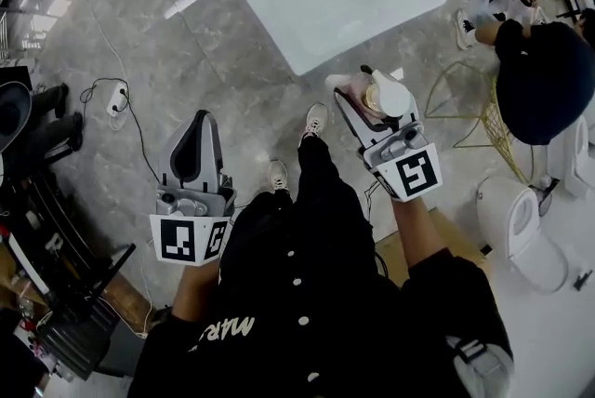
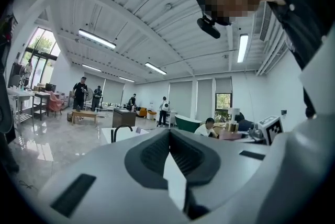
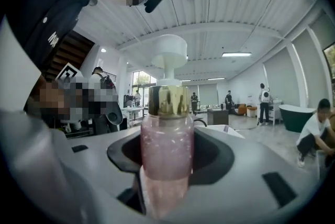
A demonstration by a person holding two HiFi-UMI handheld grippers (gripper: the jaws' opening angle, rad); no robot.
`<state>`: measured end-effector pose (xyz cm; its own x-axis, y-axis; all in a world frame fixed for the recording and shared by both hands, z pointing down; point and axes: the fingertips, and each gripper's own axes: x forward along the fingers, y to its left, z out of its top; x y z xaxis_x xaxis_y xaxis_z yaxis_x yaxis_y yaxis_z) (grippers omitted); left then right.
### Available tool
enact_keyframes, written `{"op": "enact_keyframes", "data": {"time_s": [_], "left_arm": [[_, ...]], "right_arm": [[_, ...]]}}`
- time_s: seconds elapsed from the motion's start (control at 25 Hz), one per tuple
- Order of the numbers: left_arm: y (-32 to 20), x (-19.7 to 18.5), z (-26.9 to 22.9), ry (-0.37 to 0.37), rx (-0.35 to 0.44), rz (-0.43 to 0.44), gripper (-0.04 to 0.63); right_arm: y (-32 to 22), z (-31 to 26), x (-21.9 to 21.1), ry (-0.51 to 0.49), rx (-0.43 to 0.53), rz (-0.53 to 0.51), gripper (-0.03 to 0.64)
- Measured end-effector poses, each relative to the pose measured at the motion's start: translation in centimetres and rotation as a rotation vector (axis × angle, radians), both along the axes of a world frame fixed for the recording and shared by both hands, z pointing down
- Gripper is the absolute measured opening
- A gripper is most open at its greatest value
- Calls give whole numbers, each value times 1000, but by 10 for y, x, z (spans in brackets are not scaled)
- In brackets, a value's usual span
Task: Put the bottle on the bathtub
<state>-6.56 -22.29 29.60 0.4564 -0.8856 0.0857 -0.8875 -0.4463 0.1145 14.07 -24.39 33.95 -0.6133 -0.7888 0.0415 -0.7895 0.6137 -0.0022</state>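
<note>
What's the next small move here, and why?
Probably carry the right claw forward toward the bathtub. It is clamped on the pink pump bottle, which stands upright between its jaws. In the head view the bottle is short of the tub's near edge, with floor between them. The left claw is shut and empty, so it need not act.

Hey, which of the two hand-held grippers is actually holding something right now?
The right hand-held gripper: its jaws clamp a pink pump bottle with a gold collar. The left hand-held gripper has its jaws together on nothing.
</note>
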Motion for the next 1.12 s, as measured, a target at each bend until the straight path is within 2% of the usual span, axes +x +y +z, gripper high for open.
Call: {"op": "enact_keyframes", "data": {"time_s": [0.08,0.28,0.48,0.64,0.8,0.84,1.0,1.12], "left_arm": [[-10,5,7,-9,-13,-5,11],[-27,1,29,5,-66,-79,11],[-34,6,60,-10,-108,-83,11],[-36,-1,96,-5,-189,-124,11],[-37,0,127,-25,-231,-146,11],[-38,0,134,-23,-239,-152,11],[-33,9,154,-21,-264,-156,11],[-28,17,165,-17,-281,-162,11]], "right_arm": [[-16,28,-12,15,-34,-51,212],[-50,87,-36,43,-64,-132,212],[-75,141,-49,33,-99,-155,212],[-88,186,-60,16,-134,-166,212],[-99,231,-67,34,-147,-188,212],[-101,242,-69,49,-149,-197,212],[-91,289,-72,211,-176,-291,212],[-88,306,-70,216,-181,-305,212]]}}
